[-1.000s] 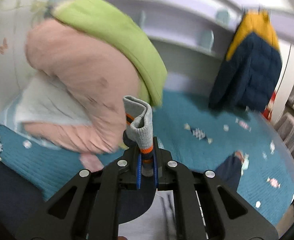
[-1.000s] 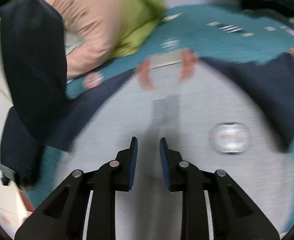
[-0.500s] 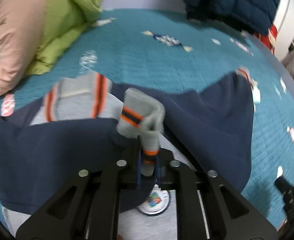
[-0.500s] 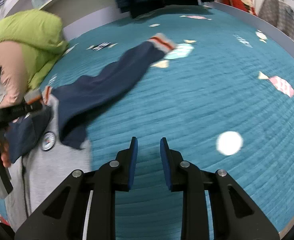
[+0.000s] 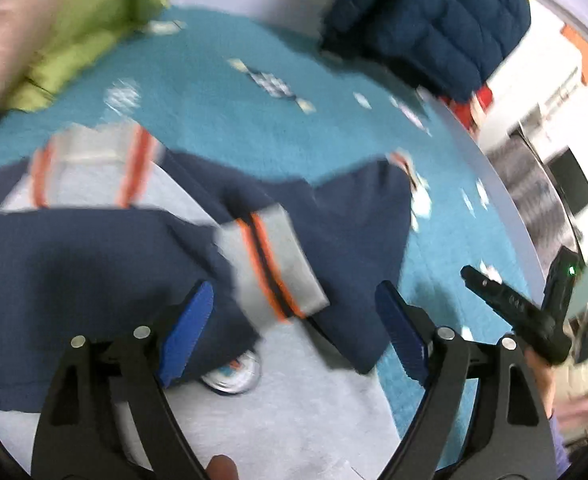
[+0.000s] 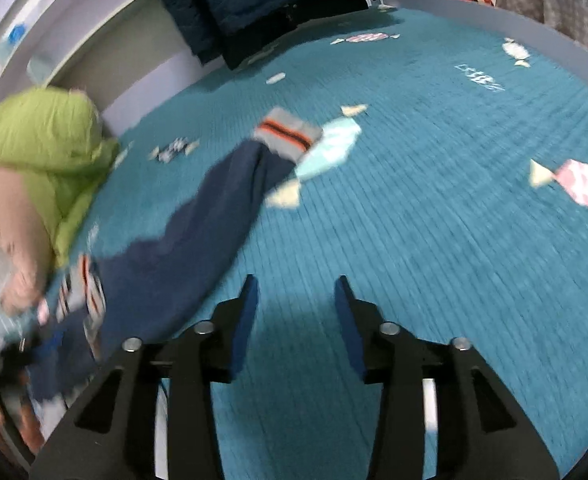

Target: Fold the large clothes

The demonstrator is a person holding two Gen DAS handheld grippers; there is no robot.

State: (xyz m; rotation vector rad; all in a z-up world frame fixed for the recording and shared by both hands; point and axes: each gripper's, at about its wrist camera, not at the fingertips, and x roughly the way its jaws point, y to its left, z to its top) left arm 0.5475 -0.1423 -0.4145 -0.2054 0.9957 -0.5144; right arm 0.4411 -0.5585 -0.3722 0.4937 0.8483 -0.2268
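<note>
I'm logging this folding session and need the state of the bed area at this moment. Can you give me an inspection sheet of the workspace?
Surface: teal bedspread with a candy print, lying flat.
Job's things: navy and grey sweatshirt spread on the bedspread; one sleeve lies folded across the chest, its striped cuff free between the open fingers; the other sleeve stretches outward, unfolded.
Clutter: green and pink bedding piled at the head end.
Grippers: left hand-held gripper wide open above the sweatshirt; right hand-held gripper open over bare bedspread, holding nothing.
Cables: nothing seen.
Surroundings: navy puffer jacket hanging by the bed; shelving on the wall behind. Both views are motion-blurred.
</note>
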